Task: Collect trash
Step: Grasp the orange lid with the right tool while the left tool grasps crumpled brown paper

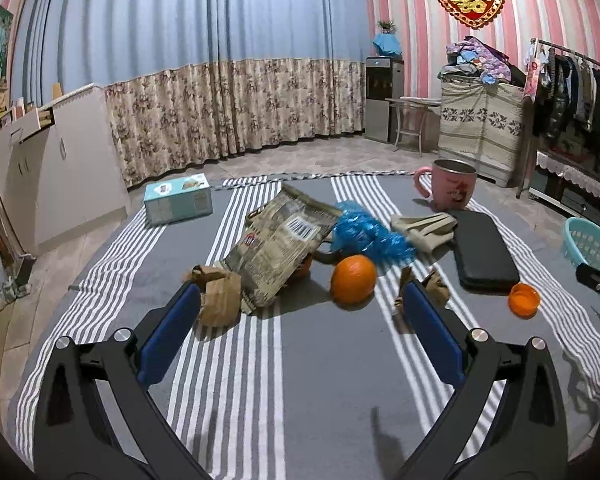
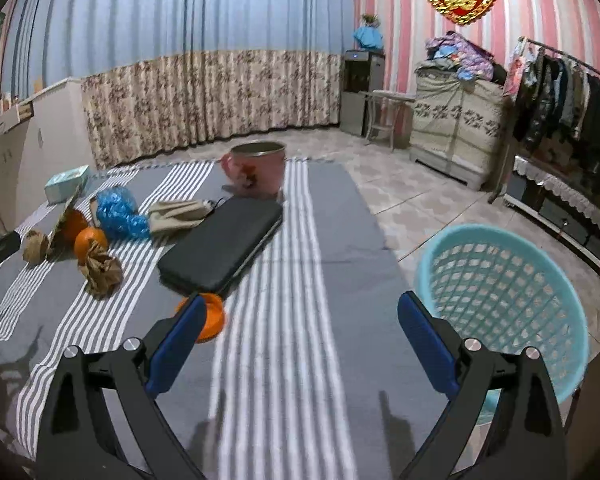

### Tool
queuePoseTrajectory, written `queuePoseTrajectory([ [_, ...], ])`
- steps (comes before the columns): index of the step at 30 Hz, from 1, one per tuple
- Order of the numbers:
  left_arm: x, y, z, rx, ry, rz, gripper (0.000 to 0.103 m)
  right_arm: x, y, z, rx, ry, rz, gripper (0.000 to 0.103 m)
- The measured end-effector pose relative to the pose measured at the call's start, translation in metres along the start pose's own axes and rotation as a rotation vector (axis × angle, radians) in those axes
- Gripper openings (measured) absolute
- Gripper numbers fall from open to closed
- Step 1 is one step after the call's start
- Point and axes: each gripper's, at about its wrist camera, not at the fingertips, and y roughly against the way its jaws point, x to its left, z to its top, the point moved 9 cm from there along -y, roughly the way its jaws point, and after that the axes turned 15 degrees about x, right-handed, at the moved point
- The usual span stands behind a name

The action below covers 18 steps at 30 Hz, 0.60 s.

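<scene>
Hovering spread and empty, the left tongs (image 1: 302, 294) face a wrapper (image 1: 278, 242) and paper wads (image 1: 220, 296) at 12 o'clock, uncollected, while the right tongs (image 2: 302, 306), likewise spread, show the basket (image 2: 500, 300) at 2 o'clock apparently empty.

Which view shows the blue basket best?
The right wrist view: the blue basket fills its right side, mesh wall and open rim clear, nothing visible inside. The left wrist view catches only a slice of it at the edge.
</scene>
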Motion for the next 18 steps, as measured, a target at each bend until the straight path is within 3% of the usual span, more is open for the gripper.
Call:
queuePoseTrajectory([
  [7, 0.014, -0.007, -0.005, 0.017, 0.039, -0.022, 0.098, 0.032, -0.026, 0.001, 0.062, 0.038, 0.006, 0.094],
  [13, 0.014, -0.017, -0.007, 0.046, 0.037, -0.038, 0.098, 0.048, -0.046, -0.006, 0.17, 0.108, -0.008, 0.093],
  [18, 0.006, -0.02, -0.008, 0.056, 0.011, -0.031, 0.098, 0.054, -0.059, -0.013, 0.248, 0.126, 0.041, 0.064],
])
